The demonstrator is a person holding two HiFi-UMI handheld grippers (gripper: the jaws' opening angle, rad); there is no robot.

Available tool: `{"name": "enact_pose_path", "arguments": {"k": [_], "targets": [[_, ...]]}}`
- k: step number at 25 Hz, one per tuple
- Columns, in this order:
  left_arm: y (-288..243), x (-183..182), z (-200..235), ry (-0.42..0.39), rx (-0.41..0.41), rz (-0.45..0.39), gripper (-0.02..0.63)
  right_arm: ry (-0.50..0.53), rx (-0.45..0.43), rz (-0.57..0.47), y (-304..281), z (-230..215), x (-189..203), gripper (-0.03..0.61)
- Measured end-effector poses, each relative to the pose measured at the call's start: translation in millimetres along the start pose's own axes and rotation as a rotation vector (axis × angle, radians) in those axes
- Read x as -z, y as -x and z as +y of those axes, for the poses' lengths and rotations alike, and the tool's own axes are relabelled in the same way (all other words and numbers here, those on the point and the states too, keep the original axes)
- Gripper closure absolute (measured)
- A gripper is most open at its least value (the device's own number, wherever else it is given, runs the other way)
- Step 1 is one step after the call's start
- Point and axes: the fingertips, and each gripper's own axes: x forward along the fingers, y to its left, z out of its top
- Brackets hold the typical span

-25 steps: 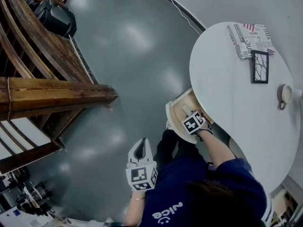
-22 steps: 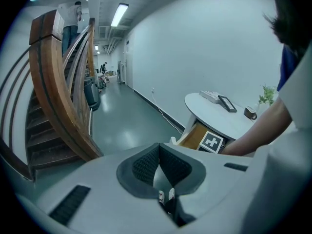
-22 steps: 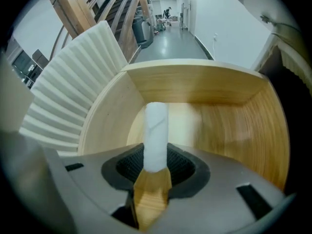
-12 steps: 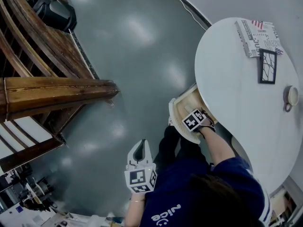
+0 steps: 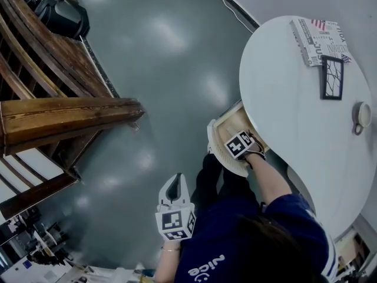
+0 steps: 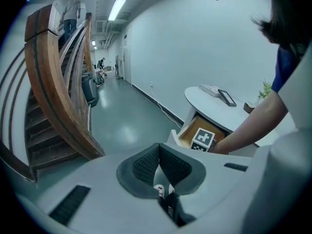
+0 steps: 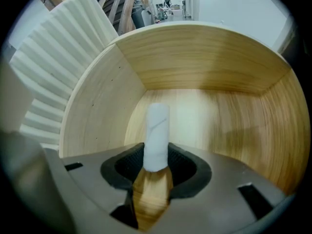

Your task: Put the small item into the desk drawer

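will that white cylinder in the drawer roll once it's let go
The white cylinder is round and smooth-sided, so laid on the wooden floor of the drawer it may roll. Small, so likely light; stood upright, it could tip.

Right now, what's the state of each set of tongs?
Left tongs: closed, empty.
Right tongs: gripping the small white cylinder inside the light wooden drawer, jaws just easing open.

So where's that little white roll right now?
In the right gripper view, the white roll sits in the jaws of the right tool, inside the open wooden drawer of the round white table.
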Motion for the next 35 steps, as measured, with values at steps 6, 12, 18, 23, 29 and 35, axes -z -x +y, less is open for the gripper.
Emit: {"name": "enact_pose_path", "arguments": {"k": [6, 12, 18, 23, 29, 35], "targets": [[-1.4, 0.8, -2.8, -0.025, 0.013, -0.001, 0.609, 0.003, -0.007, -0.024, 4.0, 5.6, -0.3, 0.368], [-3.1, -0.8, -3.1, -0.027, 0.029, -0.011, 0.609, -0.027, -0.005, -0.052, 19.6, 4.0, -4.2, 0.345], [-7.3, -11.0, -6.0, -0.023, 0.056, -0.045, 0.609, -0.055, 0.008, -0.135, 48.7, 9.2, -10.5, 0.347], [-10.5, -19.0, -9.1, -0.012, 0.088, -0.068, 0.609, -0.09, 0.018, -0.196, 72.7, 21.9, -12.7, 0.347], [-19.6, -28.6, -18.8, -0.021, 0.133, -0.092, 0.609, -0.096, 0.051, -0.264, 103.1, 23.9, -13.9, 0.347], [-25.5, -41.0, -33.0, -0.051, 0.188, -0.113, 0.609, -0.145, 0.076, -0.36, 144.8, 24.9, -20.1, 0.348]]}}
